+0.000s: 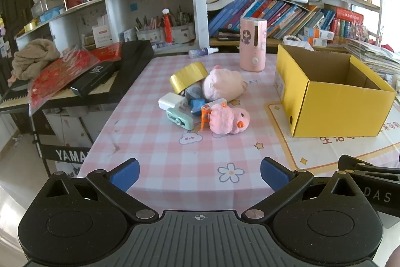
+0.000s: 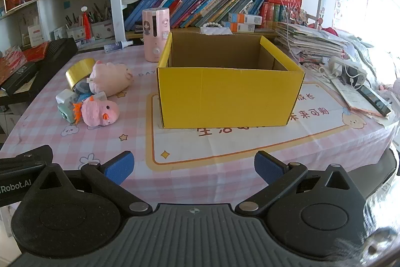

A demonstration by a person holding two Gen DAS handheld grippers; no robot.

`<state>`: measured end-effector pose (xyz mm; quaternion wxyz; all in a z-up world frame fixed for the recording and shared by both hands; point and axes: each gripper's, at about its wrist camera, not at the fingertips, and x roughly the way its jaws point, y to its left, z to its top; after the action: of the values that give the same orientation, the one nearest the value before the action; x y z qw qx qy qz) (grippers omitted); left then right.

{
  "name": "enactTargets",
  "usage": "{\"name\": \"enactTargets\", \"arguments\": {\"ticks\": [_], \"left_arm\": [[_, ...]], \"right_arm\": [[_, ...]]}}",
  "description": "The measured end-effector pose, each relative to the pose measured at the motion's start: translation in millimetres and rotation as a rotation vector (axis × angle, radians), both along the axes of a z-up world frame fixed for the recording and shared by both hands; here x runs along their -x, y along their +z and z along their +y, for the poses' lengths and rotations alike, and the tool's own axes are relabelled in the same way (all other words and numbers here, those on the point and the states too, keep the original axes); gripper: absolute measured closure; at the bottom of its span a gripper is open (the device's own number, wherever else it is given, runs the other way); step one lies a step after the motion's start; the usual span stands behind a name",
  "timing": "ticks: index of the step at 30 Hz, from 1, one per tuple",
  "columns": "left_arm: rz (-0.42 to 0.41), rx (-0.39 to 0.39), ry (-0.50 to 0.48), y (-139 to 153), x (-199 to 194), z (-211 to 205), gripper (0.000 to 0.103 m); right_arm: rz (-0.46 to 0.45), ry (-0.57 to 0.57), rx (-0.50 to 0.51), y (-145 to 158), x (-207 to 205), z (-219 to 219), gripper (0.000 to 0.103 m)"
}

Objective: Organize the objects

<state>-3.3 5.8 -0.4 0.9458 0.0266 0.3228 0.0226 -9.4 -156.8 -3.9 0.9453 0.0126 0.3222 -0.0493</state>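
Clutter sits mid-bench, well ahead of the left gripper (image 1: 200,173), jaws wide and empty: the pink chick plush (image 1: 228,120) looks light and squashy, best pinched across its body. Right gripper (image 2: 193,165), likewise wide and empty, faces the empty yellow box (image 2: 230,98).
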Motion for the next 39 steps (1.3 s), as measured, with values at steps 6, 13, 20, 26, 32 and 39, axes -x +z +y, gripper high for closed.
{"name": "enactTargets", "arguments": {"ticks": [6, 13, 20, 26, 32, 39], "left_arm": [[-0.003, -0.011, -0.006, -2, 2, -3, 0.000], [-0.006, -0.015, -0.006, 0, 4, -5, 0.000], [-0.011, -0.019, -0.008, 3, 5, -7, 0.000], [-0.015, -0.020, -0.008, 5, 6, -9, 0.000], [-0.019, -0.023, -0.010, 6, 7, -10, 0.000], [-0.021, -0.023, -0.002, 6, 7, -11, 0.000]], "right_arm": [[-0.001, -0.005, -0.004, -2, 0, -1, 0.000], [-0.003, -0.005, -0.006, -1, 2, -3, 0.000], [-0.004, -0.006, -0.008, 0, 3, -4, 0.000], [-0.007, -0.009, -0.010, 2, 4, -5, 0.000], [-0.012, -0.011, -0.011, 3, 6, -7, 0.000], [-0.014, -0.012, -0.012, 3, 8, -7, 0.000]]}}
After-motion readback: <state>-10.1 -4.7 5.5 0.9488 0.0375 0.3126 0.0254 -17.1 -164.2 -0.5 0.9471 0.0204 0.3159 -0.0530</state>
